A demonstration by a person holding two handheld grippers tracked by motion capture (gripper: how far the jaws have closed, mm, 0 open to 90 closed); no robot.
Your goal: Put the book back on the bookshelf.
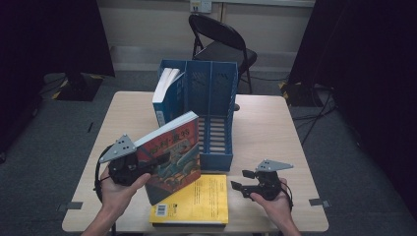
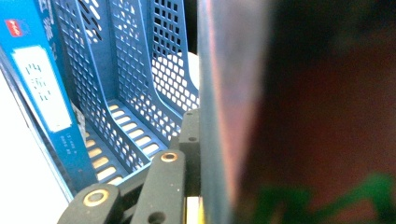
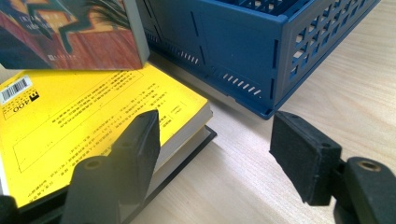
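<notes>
The left gripper (image 1: 147, 169) clamps the red-covered book (image 1: 172, 157), tilted in the air just before the blue file rack (image 1: 216, 115) — ready for slotting — while the right gripper (image 3: 219, 144), jaws wide and empty, sits beside the yellow book (image 1: 199, 199) on the table (image 1: 265, 128), likely next to grip its edge.

High view looks down over the table; both gripper views sit close, sharing the blue rack (image 1: 211, 113), left's partly blurred.
</notes>
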